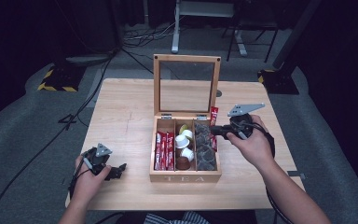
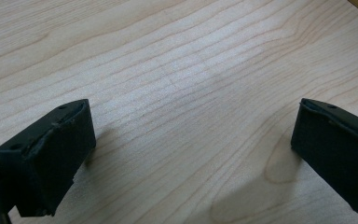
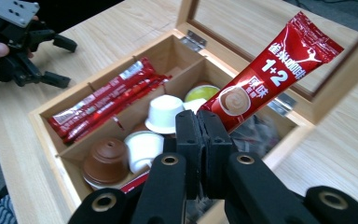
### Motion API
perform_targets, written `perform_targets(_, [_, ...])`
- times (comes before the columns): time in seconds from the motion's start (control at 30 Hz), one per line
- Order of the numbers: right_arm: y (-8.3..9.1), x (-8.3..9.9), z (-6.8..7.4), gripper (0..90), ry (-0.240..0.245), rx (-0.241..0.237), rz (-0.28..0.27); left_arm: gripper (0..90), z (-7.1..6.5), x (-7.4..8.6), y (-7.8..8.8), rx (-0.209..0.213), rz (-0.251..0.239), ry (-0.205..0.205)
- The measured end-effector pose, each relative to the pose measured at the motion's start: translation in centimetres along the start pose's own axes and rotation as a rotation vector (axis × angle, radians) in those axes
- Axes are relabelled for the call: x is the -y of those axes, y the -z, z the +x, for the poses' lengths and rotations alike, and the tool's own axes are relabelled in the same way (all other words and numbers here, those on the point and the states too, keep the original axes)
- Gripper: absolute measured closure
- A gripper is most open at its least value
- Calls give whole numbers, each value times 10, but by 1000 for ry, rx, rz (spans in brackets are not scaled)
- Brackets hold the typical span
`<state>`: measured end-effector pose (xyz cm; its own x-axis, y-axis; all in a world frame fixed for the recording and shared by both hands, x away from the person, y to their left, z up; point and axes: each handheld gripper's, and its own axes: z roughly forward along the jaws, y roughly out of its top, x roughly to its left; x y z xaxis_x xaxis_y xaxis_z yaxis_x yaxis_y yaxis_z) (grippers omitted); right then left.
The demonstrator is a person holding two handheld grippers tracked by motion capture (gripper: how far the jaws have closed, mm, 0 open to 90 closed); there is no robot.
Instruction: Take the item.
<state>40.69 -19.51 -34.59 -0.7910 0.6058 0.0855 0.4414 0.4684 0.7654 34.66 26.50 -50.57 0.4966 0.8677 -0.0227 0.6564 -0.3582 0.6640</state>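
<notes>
A wooden tea box (image 1: 185, 177) stands in the middle of the table with its glass lid (image 1: 186, 58) upright. My right gripper (image 1: 216, 129) hovers over the box's right side, shut on the lower end of a red coffee sachet (image 1: 213, 113). In the right gripper view the sachet (image 3: 270, 70) slants up and to the right from the closed jaws of the right gripper (image 3: 199, 126). More red sachets (image 3: 107, 105) lie in the left compartment, and white and brown capsules (image 3: 164, 112) in the middle one. My left gripper (image 1: 116, 171) rests low at the table's front left, open, with bare wood between the jaws of the left gripper (image 2: 193, 135).
Dark packets (image 1: 204, 147) fill the box's right compartment. The light wooden table (image 1: 121, 116) has bare room left and right of the box. Cables (image 1: 74, 116) run over the grey floor at the left; dark stands and chair legs (image 1: 242, 42) are behind the table.
</notes>
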Motion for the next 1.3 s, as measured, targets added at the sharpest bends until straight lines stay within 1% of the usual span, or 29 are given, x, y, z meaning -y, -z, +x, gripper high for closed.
perform_targets(0.1, [6, 5, -8, 881, -15, 11, -11, 0, 0, 0, 0, 0, -2, -1])
perform_targets(0.13, [6, 5, -8, 881, -15, 11, -11, 0, 0, 0, 0, 0, -2, -1])
perform_targets(0.17, [7, 7, -10, 881, -14, 22, -10, 0, 0, 0, 0, 0, 0, 0])
perform_targets(0.2, [11, 10, -16, 881, -11, 45, -2, 0, 0, 0, 0, 0, -1, -2])
perform_targets(0.3, [15, 16, -25, 881, -18, 68, 4, 0, 0, 0, 0, 2, 0, 1])
perform_targets(0.33, [15, 16, -25, 881, -18, 68, 4, 0, 0, 0, 0, 2, 0, 1])
perform_targets(0.37, [17, 18, -28, 881, -20, 74, 6, 0, 0, 0, 0, 3, 0, 0])
perform_targets(0.4, [19, 22, -33, 881, -24, 89, 14, 0, 0, 0, 0, 2, -2, -2])
perform_targets(0.53, [23, 30, -43, 881, -18, 127, 26, 0, 0, 0, 0, 1, -1, -3])
perform_targets(0.67, [24, 40, -53, 881, -32, 152, 46, 0, 0, 0, 0, 1, -1, -3])
perform_targets(0.73, [25, 42, -55, 881, -34, 155, 47, 0, 0, 0, 0, 1, -1, -3])
perform_targets(0.8, [26, 50, -62, 881, -45, 164, 46, 0, 0, 0, 0, 1, -1, -4])
perform_targets(0.87, [26, 52, -64, 881, -47, 167, 48, 0, 0, 0, 0, 1, -1, -4])
perform_targets(1.0, [24, 65, -72, 881, -60, 180, 69, 0, 0, 0, 0, 1, -1, -4])
perform_targets(1.03, [24, 65, -72, 881, -60, 180, 69, 0, 0, 0, 0, 1, -1, -4])
perform_targets(1.07, [23, 71, -74, 881, -71, 189, 78, 0, 0, 0, 0, 1, -1, -4])
perform_targets(1.13, [22, 73, -76, 881, -73, 191, 85, 0, 0, 0, 0, 1, -1, -4])
perform_targets(1.2, [18, 82, -80, 880, -89, 190, 97, 0, 0, 0, 0, 1, -1, -4])
perform_targets(1.23, [18, 82, -80, 880, -89, 190, 97, 0, 0, 0, 0, 1, -1, -4])
perform_targets(1.3, [14, 90, -84, 880, -99, 188, 112, 0, 0, 0, 0, 1, -1, -4])
